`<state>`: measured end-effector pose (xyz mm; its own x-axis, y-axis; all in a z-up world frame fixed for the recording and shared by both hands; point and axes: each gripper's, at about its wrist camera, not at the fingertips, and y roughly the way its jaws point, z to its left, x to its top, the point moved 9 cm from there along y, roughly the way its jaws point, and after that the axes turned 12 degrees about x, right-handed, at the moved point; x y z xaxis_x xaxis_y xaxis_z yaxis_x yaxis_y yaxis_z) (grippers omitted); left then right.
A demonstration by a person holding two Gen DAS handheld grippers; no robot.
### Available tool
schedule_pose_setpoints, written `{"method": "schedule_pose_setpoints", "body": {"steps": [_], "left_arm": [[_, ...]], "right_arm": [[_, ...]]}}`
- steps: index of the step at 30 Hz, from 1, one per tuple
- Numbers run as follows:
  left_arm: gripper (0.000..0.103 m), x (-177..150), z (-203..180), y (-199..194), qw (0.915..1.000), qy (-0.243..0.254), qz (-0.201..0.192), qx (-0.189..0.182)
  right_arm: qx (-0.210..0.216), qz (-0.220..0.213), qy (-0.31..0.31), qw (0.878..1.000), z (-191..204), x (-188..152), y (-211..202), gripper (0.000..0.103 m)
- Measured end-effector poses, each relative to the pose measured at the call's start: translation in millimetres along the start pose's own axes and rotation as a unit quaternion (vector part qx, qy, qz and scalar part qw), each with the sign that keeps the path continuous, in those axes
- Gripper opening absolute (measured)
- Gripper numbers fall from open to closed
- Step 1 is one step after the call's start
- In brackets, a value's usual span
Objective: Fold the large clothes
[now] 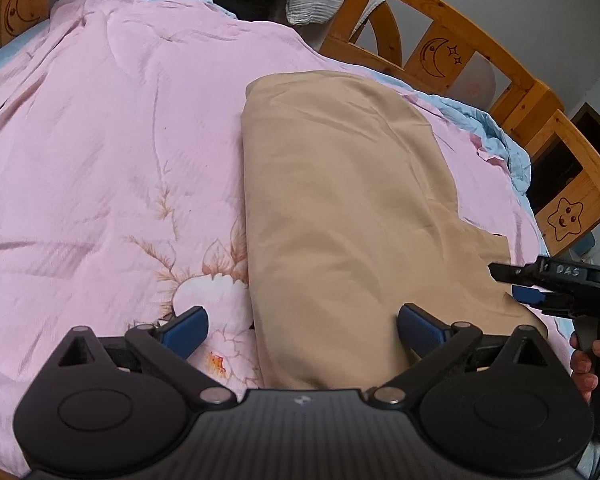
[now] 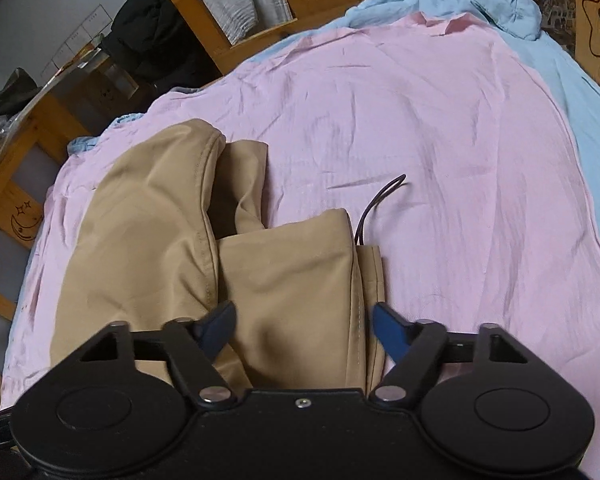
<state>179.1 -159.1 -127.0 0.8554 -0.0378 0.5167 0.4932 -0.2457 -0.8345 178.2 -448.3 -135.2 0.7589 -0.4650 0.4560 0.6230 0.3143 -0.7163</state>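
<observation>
A: Item one, fingers of the left gripper: blue pads, spread wide, nothing between them. One pad sits over the pink quilt, the other over the near end of the tan garment. Fingers of the right gripper: likewise spread, straddling the garment's near stitched edge, pinching nothing.

B: Item two, the garment's position?

A: It lies on the quilt, on the bed, already doubled lengthwise into a long band. In the left view its left fold line runs straight; in the right view the far end looks loose, one layer bunched over another, with a thin dark cord coming out from under its right edge.

B: Item three, the step in hand?

A: By my judgement, taking hold of the near end to fold the band across its length. Advice: each gripper should close on all layers at a near corner, not the top layer alone, or the lower cloth will lag and crease.

B: Cautions?

A: Lift both corners level, carry them toward the far end, lay them down square with the straight fold line. Keep the cord out of the pinch. Smooth the bunched far end first if it resists.

B: Surroundings?

A: Blue sheet beneath the quilt; wooden bed rail carved with moons and stars.
</observation>
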Motion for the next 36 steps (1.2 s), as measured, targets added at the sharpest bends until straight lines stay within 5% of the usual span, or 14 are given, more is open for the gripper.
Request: {"method": "schedule_pose_setpoints", "body": {"steps": [4, 5, 11, 16, 18, 20, 22, 25, 27, 30, 32, 36], "left_arm": [[0.102, -1, 1, -1, 1.0000, 0.000, -0.001, 0.002], [0.102, -1, 1, -1, 1.0000, 0.000, -0.001, 0.002], [0.103, -1, 0, 0, 1.0000, 0.003, -0.002, 0.005], [0.103, -2, 3, 1, 1.0000, 0.001, 0.000, 0.003], [0.103, -2, 5, 3, 1.0000, -0.004, 0.004, 0.000], [0.103, -2, 5, 4, 1.0000, -0.006, 0.006, -0.002], [0.103, -3, 6, 4, 1.0000, -0.006, 0.006, -0.002], [0.103, -3, 6, 4, 1.0000, -0.006, 0.006, -0.002], [0.103, -3, 6, 4, 1.0000, -0.005, 0.006, -0.002], [0.103, -2, 6, 4, 1.0000, 0.000, 0.007, -0.003], [0.102, 0, 7, 3, 0.9999, 0.009, 0.008, -0.006], [0.102, 7, 11, 1, 0.9985, 0.043, 0.012, -0.033]], "right_arm": [[-0.005, -0.013, -0.009, 1.000, 0, 1, -4, 0.014], [-0.005, -0.019, -0.030, 0.999, 7, 1, -7, 0.012], [-0.030, -0.022, -0.214, 0.976, 66, -17, -14, 0.006], [-0.039, -0.005, -0.059, 0.997, 20, -11, -24, 0.008], [-0.042, 0.001, -0.029, 0.999, 8, -8, -22, 0.022], [-0.031, -0.004, 0.004, 1.000, -2, -3, -20, 0.052], [-0.009, -0.009, 0.036, 0.999, -8, 0, -16, 0.067], [-0.011, -0.002, 0.051, 0.999, -21, 5, -4, 0.067], [-0.002, 0.008, 0.055, 0.998, -24, 5, 6, 0.061], [0.007, 0.006, 0.031, 0.999, -13, 5, 6, 0.038], [0.033, -0.004, 0.002, 0.999, 0, 7, 0, 0.013], [0.160, 0.008, -0.022, 0.987, 34, 3, -16, 0.011]]}}
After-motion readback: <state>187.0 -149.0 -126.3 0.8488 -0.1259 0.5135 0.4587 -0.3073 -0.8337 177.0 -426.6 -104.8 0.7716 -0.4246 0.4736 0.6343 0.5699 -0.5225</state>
